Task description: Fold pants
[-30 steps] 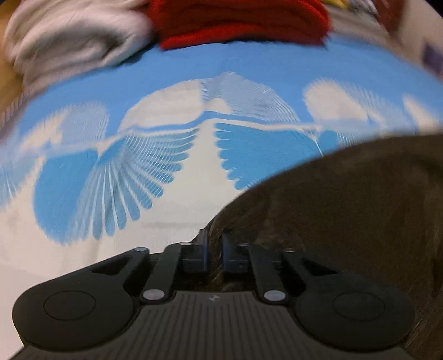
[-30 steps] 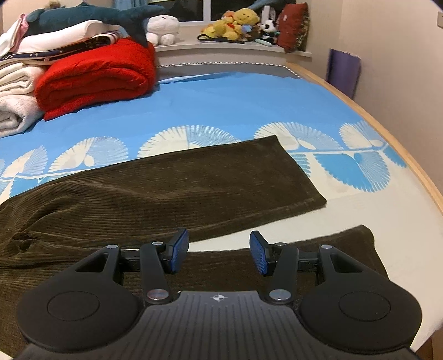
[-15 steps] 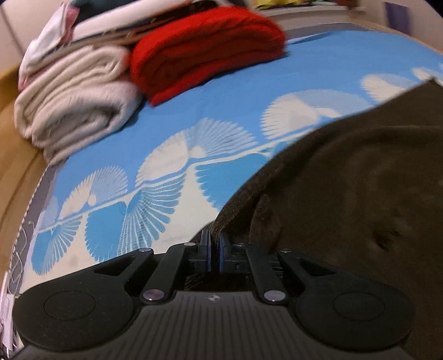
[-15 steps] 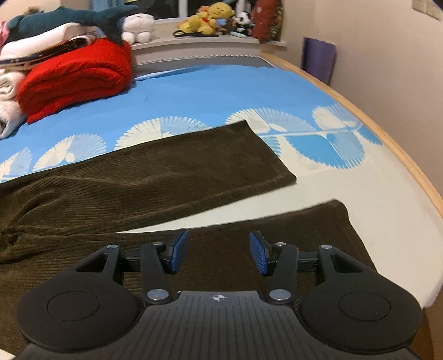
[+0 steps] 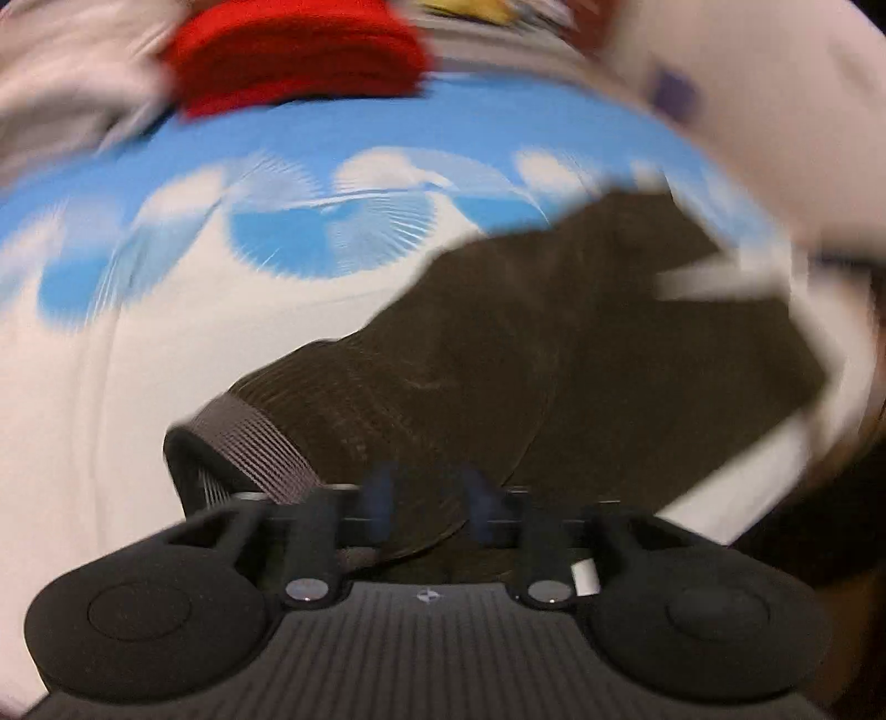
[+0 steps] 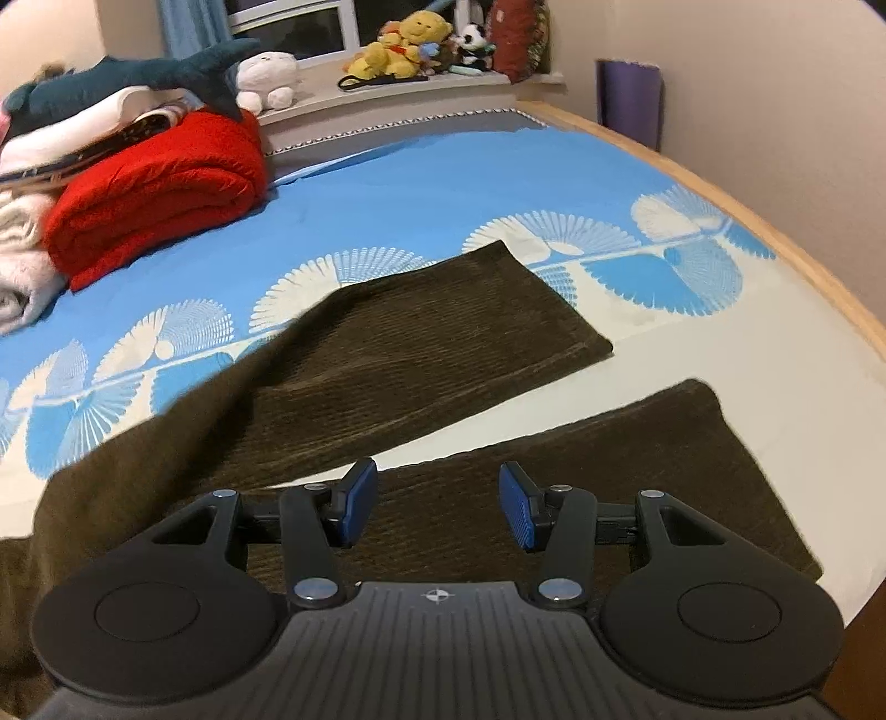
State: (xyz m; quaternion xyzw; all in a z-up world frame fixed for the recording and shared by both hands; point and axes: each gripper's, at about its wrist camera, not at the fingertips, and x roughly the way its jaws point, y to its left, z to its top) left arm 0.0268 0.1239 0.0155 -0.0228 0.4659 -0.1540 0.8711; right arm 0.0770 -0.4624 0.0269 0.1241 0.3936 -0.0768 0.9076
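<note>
Left gripper [image 5: 429, 507] fingers have just been opening over the waistband; right gripper [image 6: 437, 507] fingers spread, empty, above the dark brown corduroy pants [image 6: 443, 343], legs running away across the bed [image 6: 415, 183].

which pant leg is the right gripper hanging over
The near leg, the one closest to the bed's edge. The right gripper hangs over it; the far leg lies beyond.

Dark brown ribbed corduroy pants [image 6: 421, 354] with a grey striped elastic waistband [image 5: 249, 443] lie on a bed sheet [image 6: 421, 188] of bright blue and white printed with fan shapes. Far left sits a red folded blanket [image 6: 160, 194], then a teal shark plush [image 6: 138, 72] and a yellow bear plush [image 6: 410, 44]. Both claws have blue pads [image 6: 362, 498].
</note>
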